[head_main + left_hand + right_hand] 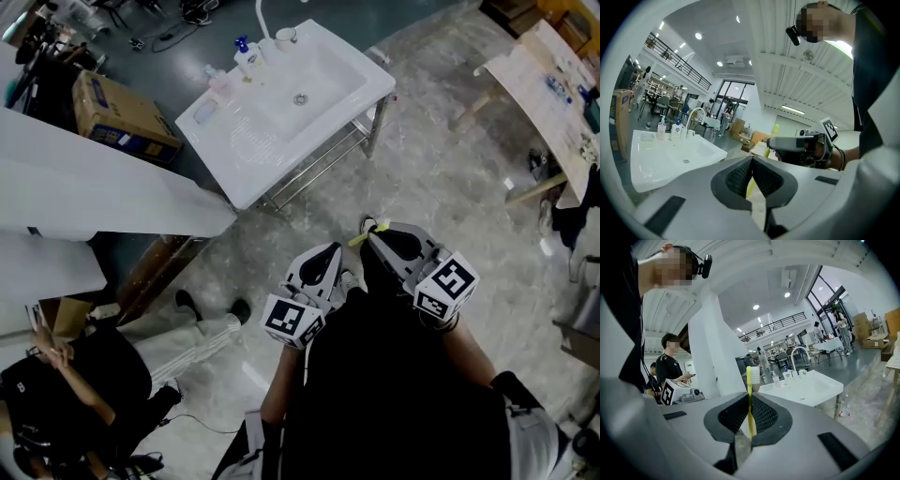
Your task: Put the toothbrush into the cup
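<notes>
A yellow toothbrush [750, 401] with white bristles stands upright between the pads of my right gripper [749, 397], which is shut on it. In the head view its yellow end [359, 239] pokes out beside the right gripper [372, 232]. My left gripper [333, 255] is next to it, jaws together with nothing between them [752, 161]; the toothbrush [775, 130] shows behind them. The white cup [286, 37] stands on the far rim of the white sink [234, 150], by the tap, well ahead of both grippers. It also shows small in the gripper views [690, 133] [803, 372].
Soap bottles [246, 54] stand beside the cup. The sink rests on a metal frame [323, 164]. A cardboard box [122, 117] and a white partition [94, 187] lie left, a person [84, 375] sits lower left, and a wooden table [548, 89] stands right.
</notes>
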